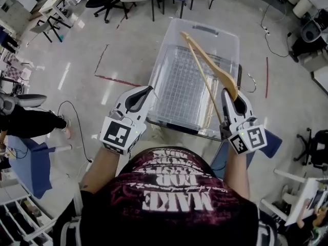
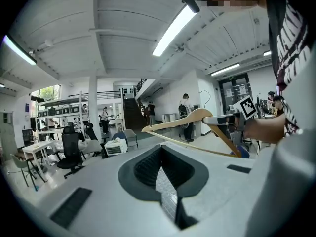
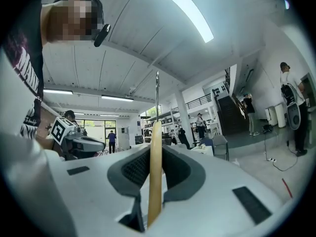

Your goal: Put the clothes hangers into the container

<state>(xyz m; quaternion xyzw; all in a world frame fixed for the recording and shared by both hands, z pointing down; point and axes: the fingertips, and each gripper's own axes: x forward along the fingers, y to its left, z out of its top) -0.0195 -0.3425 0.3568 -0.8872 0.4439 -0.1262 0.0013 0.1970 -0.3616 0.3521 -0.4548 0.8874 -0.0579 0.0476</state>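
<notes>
Carrying step: the right tongs are clamped on a wooden hanger, held above the clear container. The left tongs look closed and seemingly empty. Next, lower the hanger inside, then release

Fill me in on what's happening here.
A person stands over a clear container on the floor with a gripper in each hand. The right gripper has its fingers clamped on a wooden hanger, which slants above the container's right side and is not yet set down inside. The left gripper holds nothing, its fingers together, and sits at the container's near left corner.
</notes>
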